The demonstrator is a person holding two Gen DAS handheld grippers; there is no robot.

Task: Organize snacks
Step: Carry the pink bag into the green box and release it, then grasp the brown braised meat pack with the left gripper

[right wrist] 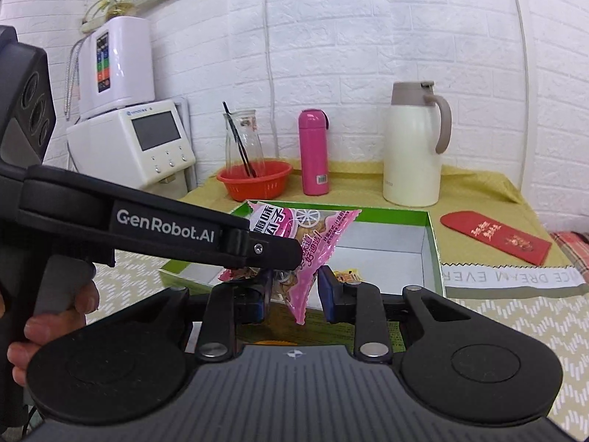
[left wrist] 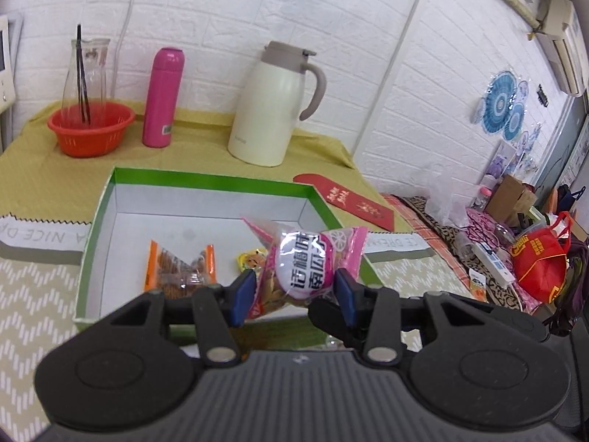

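A pink snack packet (left wrist: 302, 265) hangs above the near edge of a green box with a white inside (left wrist: 110, 221). My left gripper (left wrist: 294, 294) is shut on it, blue pads pressing its sides. In the right wrist view the left gripper (right wrist: 279, 258) reaches in from the left, and the same pink snack packet (right wrist: 313, 254) points its lower corner down between my right gripper's (right wrist: 296, 294) pads, which lie against it. An orange snack packet (left wrist: 180, 265) and a yellow one (left wrist: 250, 259) lie in the box (right wrist: 430, 243).
Behind the box stand a cream jug (left wrist: 268, 110), a pink flask (left wrist: 162, 99) and a red basket (left wrist: 88, 129) holding a glass carafe. A red envelope (left wrist: 349, 199) lies to the right, with clutter beyond. A white appliance (right wrist: 140, 140) stands left. A hand (right wrist: 55, 316) grips the left handle.
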